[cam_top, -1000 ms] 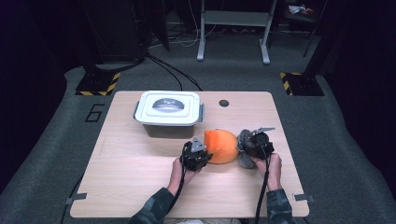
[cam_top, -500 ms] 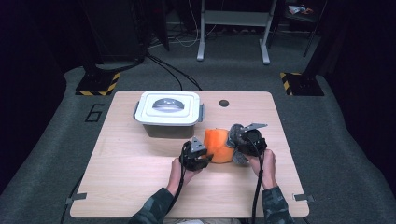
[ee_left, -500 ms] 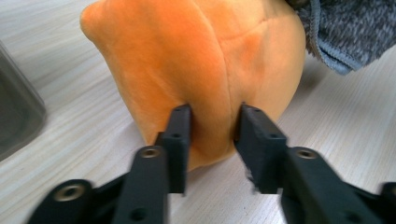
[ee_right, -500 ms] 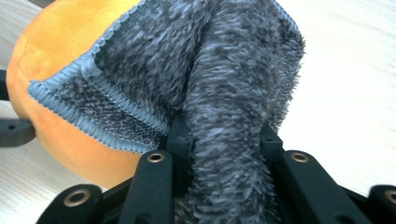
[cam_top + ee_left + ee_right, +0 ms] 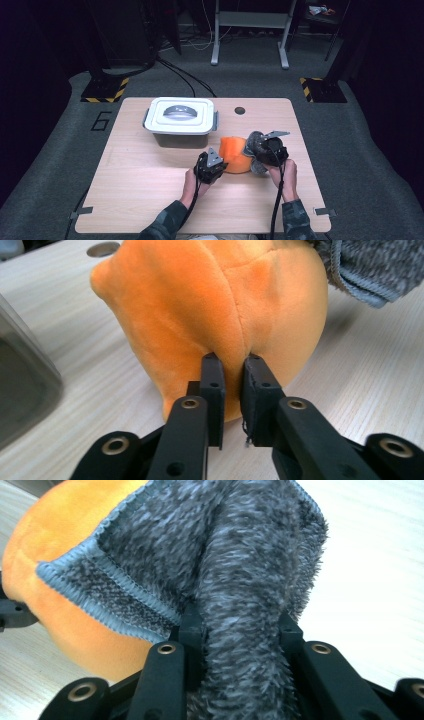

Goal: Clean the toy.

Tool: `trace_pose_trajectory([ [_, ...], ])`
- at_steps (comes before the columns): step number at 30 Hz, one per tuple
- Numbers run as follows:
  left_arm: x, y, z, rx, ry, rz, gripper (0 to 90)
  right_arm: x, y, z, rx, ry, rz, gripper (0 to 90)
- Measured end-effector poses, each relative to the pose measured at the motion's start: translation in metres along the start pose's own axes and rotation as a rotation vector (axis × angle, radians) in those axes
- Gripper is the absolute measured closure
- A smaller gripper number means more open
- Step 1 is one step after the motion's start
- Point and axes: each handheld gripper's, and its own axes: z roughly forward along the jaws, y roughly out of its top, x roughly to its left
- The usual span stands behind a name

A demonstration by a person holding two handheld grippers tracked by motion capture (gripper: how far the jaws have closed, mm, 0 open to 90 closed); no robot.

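Left gripper (image 5: pixel 231 371) jaws have just been closing and are now pinched on a fold of the orange plush (image 5: pixel 215 315), you can see the fabric puckered between the pads. Right gripper (image 5: pixel 240 625) jaws are clamped on a bunched-up grey cloth (image 5: pixel 225 555), which drapes up against the plush.

From above, the plush (image 5: pixel 235 154) sits right of the table's middle, a bit toward the person's side, with the left gripper (image 5: pixel 212 165) touching it from the near-left and the right gripper (image 5: pixel 267 150) just beside it on the right, cloth (image 5: pixel 256 145) pressed to its side. Looks to me like the step in hand is wiping or wrapping the plush: one hand steadies it, the other works the cloth over it.

Next move, my guess: keep the left pinch firm so the plush doesn't roll, and drag the cloth across the top without letting it slip out of the right jaws. The pinch is only on a small fold, so a hard tug could pull it free.

Room-wise it's fine. The lidded box (image 5: pixel 181 120) sits behind and left, near but not touching. Bare table (image 5: pixel 150 200) in front and to the left, and the right edge is well apart from the right hand.
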Motion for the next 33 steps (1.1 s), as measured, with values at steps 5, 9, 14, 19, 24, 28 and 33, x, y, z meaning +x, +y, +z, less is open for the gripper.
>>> trace_pose_trajectory([
  [5, -0.001, 0.008, -0.006, -0.012, -0.033, -0.016, 83.0, 0.007, 0.004, -0.017, -0.051, 0.026, -0.021, 66.8],
  [9, -0.005, 0.012, -0.010, -0.015, -0.060, -0.019, 82.9, 0.024, 0.010, -0.026, -0.082, 0.064, -0.065, 66.7],
  [14, -0.008, 0.011, -0.010, -0.012, -0.080, -0.026, 82.9, 0.048, 0.016, -0.024, -0.077, 0.088, -0.143, 66.2],
  [19, -0.004, 0.007, -0.008, 0.007, -0.077, -0.046, 82.7, 0.058, 0.014, -0.006, -0.053, 0.039, -0.192, 66.7],
  [24, -0.003, 0.006, -0.006, 0.006, -0.072, -0.056, 82.6, 0.054, 0.011, -0.006, -0.042, 0.018, -0.173, 66.9],
  [28, -0.003, 0.005, -0.006, 0.004, -0.075, -0.062, 82.4, 0.043, 0.008, -0.006, -0.033, 0.008, -0.140, 66.8],
  [33, -0.003, 0.003, -0.005, 0.005, -0.071, -0.065, 82.3, 0.028, 0.002, -0.004, -0.022, -0.020, -0.091, 66.7],
])
